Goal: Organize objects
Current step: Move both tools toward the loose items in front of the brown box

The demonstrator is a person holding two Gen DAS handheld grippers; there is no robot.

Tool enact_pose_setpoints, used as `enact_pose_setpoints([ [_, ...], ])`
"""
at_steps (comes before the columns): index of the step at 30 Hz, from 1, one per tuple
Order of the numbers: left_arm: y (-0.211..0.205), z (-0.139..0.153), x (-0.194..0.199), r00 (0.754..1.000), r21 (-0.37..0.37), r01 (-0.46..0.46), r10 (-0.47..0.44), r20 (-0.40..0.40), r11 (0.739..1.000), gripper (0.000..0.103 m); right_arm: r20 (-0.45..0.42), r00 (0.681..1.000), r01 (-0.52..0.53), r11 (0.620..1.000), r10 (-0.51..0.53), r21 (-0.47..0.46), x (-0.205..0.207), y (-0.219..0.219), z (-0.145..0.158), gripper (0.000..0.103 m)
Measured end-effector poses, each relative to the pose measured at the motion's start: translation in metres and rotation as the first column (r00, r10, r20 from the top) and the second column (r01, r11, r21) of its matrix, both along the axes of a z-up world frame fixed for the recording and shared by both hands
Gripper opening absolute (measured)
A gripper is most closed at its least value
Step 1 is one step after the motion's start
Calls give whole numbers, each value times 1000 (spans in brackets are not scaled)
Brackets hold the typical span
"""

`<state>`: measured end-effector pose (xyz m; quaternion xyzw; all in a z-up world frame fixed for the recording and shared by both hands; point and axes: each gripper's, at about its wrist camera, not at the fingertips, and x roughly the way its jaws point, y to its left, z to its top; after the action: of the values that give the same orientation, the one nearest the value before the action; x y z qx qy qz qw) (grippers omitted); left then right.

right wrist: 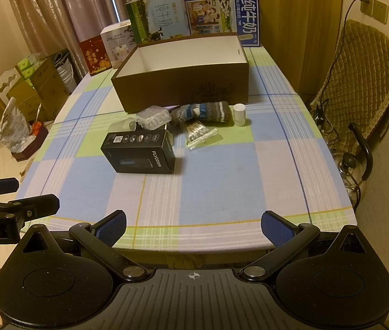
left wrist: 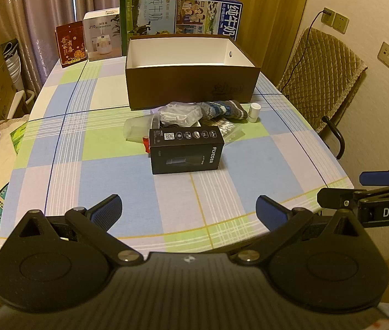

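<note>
From the left wrist view we see our left hand-held gripper (left wrist: 188, 206) spread wide and holding nothing above the near edge of the checked surface (left wrist: 98, 181), with the black box (left wrist: 186, 150) lying ahead, a clutter of a clear cup (left wrist: 139, 129), a bag of white pieces (left wrist: 179, 114), a knitted sock (left wrist: 222, 110), cotton swabs (left wrist: 222, 126) and a small white bottle (left wrist: 253, 112) just behind it, and the open brown box (left wrist: 191, 82) beyond. From the right wrist view our right hand-held gripper (right wrist: 193, 224) is likewise wide and holds nothing at the near edge, the black box (right wrist: 139, 151) sits ahead to the left, the white bottle (right wrist: 239, 114) stands upright beside the sock (right wrist: 202, 111), and the brown box (right wrist: 183, 88) shows a bare white inside.
</note>
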<state>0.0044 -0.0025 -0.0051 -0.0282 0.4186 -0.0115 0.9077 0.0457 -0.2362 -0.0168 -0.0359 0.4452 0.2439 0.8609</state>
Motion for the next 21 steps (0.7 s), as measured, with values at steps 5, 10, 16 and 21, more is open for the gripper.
enact_pose_setpoints([
  [5, 0, -1, 0, 1000, -1, 0, 0, -1, 1000, 102, -2, 1000, -1, 1000, 1, 0, 1, 1, -1, 101],
  [10, 0, -2, 1, 1000, -3, -1, 1, -2, 1000, 102, -2, 1000, -1, 1000, 1, -1, 2, 1, -1, 101],
  [16, 1, -2, 2, 1000, -7, -2, 2, -3, 1000, 102, -3, 1000, -2, 1000, 2, -3, 5, 6, -2, 101],
  [21, 2, -3, 3, 1000, -7, -3, 3, -3, 1000, 102, -8, 1000, -6, 1000, 6, -4, 9, 8, -5, 101],
])
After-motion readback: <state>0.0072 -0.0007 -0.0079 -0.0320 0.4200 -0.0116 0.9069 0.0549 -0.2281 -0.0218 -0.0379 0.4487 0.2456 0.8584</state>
